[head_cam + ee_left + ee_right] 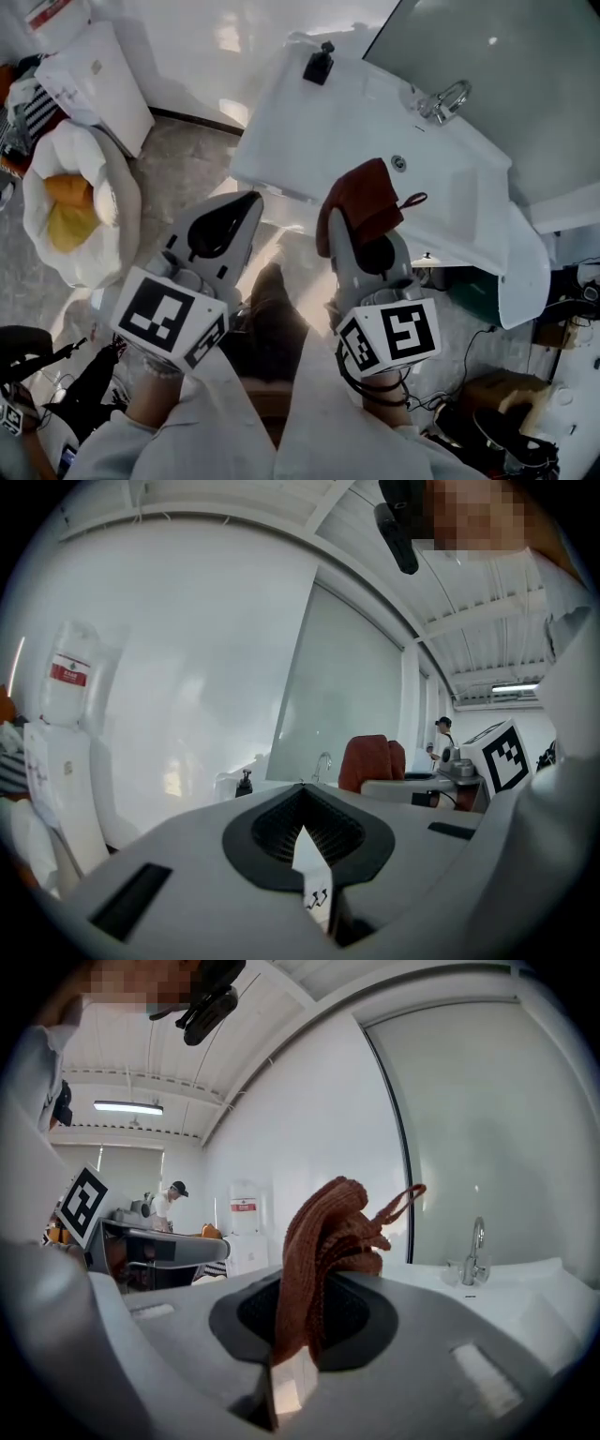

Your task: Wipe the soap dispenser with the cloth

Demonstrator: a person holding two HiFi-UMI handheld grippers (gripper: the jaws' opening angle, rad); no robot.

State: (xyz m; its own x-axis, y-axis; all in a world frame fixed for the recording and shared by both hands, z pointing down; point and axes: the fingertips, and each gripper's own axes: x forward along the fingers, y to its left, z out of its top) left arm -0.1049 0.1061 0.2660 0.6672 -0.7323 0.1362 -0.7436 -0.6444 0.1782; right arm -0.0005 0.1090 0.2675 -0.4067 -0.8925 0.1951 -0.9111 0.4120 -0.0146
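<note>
The black soap dispenser [319,66] stands at the far left corner of the white sink counter [375,112]; the left gripper view shows it small and distant [245,783]. My right gripper [354,214] is shut on a rust-brown cloth [370,199], held in front of the counter's near edge. The cloth [323,1237] sticks up from between the jaws with its loop hanging free. My left gripper [242,206] hangs left of it, below the counter edge, shut with nothing between its jaws [302,797]. Both grippers are well short of the dispenser.
A chrome faucet [445,101] sits at the counter's back, under a large mirror [506,75]. A white bag holding yellow items [80,202] and a white box [98,84] lie on the floor at left. Cables and clutter [506,412] crowd the lower right.
</note>
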